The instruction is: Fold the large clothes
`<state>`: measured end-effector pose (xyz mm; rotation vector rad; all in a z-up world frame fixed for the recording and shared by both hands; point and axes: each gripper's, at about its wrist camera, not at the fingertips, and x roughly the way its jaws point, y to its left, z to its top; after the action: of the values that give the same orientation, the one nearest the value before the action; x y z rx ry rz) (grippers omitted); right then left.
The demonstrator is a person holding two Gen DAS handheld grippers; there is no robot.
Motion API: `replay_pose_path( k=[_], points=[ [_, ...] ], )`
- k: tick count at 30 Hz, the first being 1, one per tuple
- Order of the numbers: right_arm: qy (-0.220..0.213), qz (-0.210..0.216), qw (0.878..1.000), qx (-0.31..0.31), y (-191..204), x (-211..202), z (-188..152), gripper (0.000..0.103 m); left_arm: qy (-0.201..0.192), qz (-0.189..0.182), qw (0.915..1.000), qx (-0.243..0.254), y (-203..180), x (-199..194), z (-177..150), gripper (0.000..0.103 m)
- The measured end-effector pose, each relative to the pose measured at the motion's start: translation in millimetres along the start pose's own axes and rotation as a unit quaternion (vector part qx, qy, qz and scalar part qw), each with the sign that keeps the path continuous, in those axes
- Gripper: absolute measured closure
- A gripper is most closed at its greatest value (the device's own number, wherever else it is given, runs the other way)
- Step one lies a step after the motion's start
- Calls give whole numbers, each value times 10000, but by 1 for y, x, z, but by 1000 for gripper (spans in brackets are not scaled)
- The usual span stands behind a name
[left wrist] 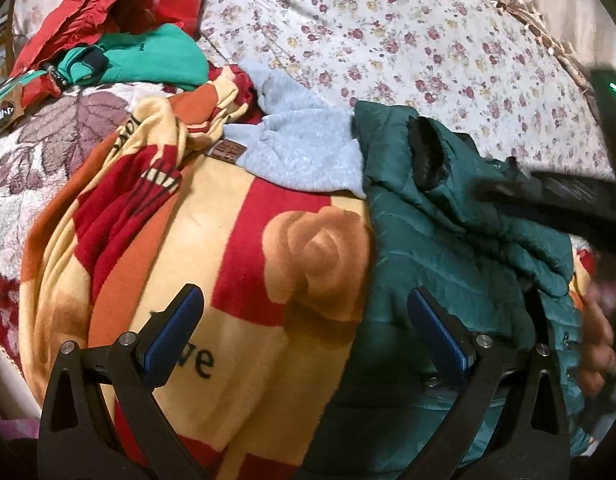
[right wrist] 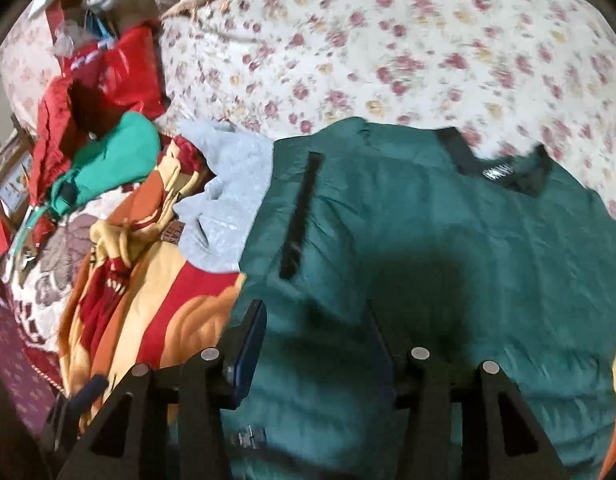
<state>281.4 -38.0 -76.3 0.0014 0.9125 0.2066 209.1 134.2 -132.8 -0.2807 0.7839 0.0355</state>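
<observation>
With both the left tool [left wrist: 304, 332] and right tool [right wrist: 319, 344] wide open and holding nothing, we judge the green jacket [right wrist: 427, 240] only partly folded on the bed [right wrist: 387, 40].

Blanket [left wrist: 244, 360]: black "we" legible, preceding letters hidden by gripper; brown patch, collar label unreadable.

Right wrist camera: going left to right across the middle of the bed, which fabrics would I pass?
Bright green garment → red-and-yellow blanket → grey sweatshirt → dark green jacket, spread flat, with the open right gripper above it.
</observation>
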Motion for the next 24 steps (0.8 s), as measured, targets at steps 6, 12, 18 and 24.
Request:
replay_pose_path(
  k=[6, 12, 18, 24],
  points=[
    [-255, -41, 9958, 873, -73, -67, -69, 56, 209, -105, 9995, -206, 14, 5, 5, 1],
    [-436, -459, 9802, 1878, -162, -131, -147, 55, 547, -535, 9946, -707, 35, 10, 9, 1],
    [-431, -495, 9594, 2743, -231, -151, -197, 53, 727, -886, 9875, -1082, 50, -2, 4, 1],
    [-488, -285, 9513, 3030, -263, -144, -219, 47, 1233, -1343, 9713, -1529, 56, -4, -13, 1]
  ],
)
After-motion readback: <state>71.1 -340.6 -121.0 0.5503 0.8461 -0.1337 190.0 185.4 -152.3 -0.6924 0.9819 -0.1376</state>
